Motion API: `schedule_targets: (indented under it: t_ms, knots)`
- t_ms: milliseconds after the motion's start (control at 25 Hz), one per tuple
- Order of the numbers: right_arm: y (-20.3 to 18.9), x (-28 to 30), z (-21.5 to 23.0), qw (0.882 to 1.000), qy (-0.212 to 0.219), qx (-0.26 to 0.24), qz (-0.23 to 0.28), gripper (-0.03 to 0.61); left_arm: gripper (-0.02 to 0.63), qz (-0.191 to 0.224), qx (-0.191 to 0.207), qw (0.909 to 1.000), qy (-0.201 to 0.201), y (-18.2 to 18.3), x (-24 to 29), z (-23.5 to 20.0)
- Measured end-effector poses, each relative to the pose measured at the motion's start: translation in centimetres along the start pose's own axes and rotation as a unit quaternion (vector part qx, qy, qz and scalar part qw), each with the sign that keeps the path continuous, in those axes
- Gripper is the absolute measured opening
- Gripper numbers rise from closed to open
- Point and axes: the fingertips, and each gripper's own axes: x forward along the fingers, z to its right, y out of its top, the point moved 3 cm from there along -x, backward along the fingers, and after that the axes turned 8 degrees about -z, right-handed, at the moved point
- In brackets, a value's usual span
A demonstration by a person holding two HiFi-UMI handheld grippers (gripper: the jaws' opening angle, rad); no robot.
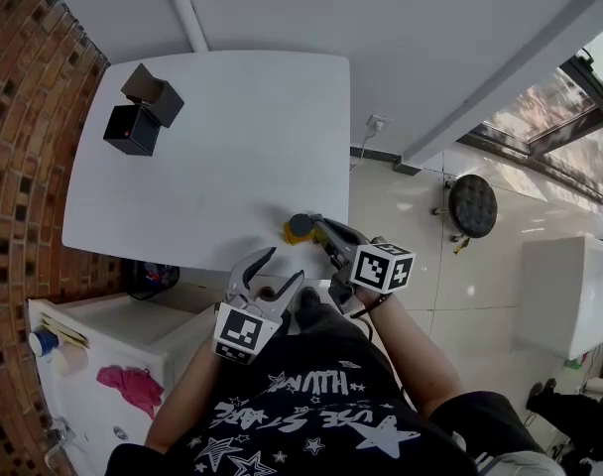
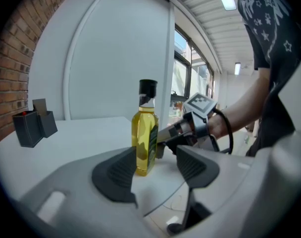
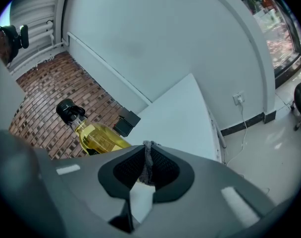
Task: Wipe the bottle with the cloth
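1. Standing upright close to the near edge of the white rectangular table (image 1: 232,147), the clear glass bottle of yellow liquid with a black cap (image 1: 300,228) sits right where both tools meet.
2. Right gripper (image 3: 148,168) first: its two dark ribbed pads are pressed together on a thin fold of grey cloth (image 3: 148,155), which pokes up as a narrow strip between them.
3. In the right gripper view, the bottle (image 3: 93,135) lies off to the left of the pinched cloth and beyond the pads, not between them.
4. Head view now: the right gripper (image 1: 321,230) has its tip just beside the bottle, on the bottle's right. Whether the cloth actually meets the glass, I cannot tell.
5. Over to the left gripper (image 2: 158,171): its pads stand well apart with nothing clamped.
6. The bottle (image 2: 145,135) stands out ahead of those open pads on the tabletop, lined up in this view just above the left-hand pad (image 2: 116,175) and touching neither one.
7. Same view, and the right gripper (image 2: 165,139) with its marker cube comes in from the right, its nose tucked close behind the bottle's lower half.
8. From above, the left gripper (image 1: 282,269) hovers at the table's near edge, closer to the person than the bottle, jaws spread.
9. Two black boxes (image 1: 143,117) sit at the far corner, well apart from all this.
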Motion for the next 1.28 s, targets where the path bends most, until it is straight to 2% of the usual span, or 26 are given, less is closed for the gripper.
schedule_targets:
  t_ms: [160, 240, 360, 520, 680, 800, 1160, 1280]
  knots:
    - [0.2, -0.6, 0.3, 1.0, -0.015, 0.001, 0.009, 0.038, 0.255, -0.005, -0.003, 0.9999, 0.015, 0.1, 0.1, 0.4]
    - [0.4, -1.2, 0.5, 1.0, -0.02, 0.003, 0.017, 0.037, 0.26, -0.005, -0.025, 0.9983, 0.053, -0.4, 0.6, -0.2]
    - [0.8, -2.4, 0.5, 0.999, -0.023, 0.004, 0.03, 0.038, 0.317, -0.005, -0.075, 0.9916, 0.106, -0.2, 1.5, -0.8]
    - [1.3, -3.7, 0.6, 0.999, -0.019, -0.002, 0.034, 0.037, 0.371, -0.005, -0.086, 0.9836, 0.159, 0.8, 2.8, -0.7]
    - [1.4, -4.4, 0.9, 0.999, -0.015, -0.003, 0.034, 0.037, 0.376, 0.008, -0.123, 0.9651, 0.231, 1.9, 3.5, -1.1]
    - [1.5, -4.9, 1.1, 1.0, -0.008, -0.005, 0.03, 0.037, 0.376, 0.02, -0.152, 0.9507, 0.269, 2.6, 4.0, -1.4]
    - [1.7, -5.7, 1.8, 1.0, 0.011, -0.013, 0.013, 0.037, 0.373, 0.003, -0.153, 0.9242, 0.35, 3.5, 5.5, -1.8]
    - [1.9, -5.8, 2.1, 1.0, 0.016, -0.013, 0.011, 0.037, 0.37, -0.002, -0.166, 0.9149, 0.368, 3.3, 5.5, -2.2]
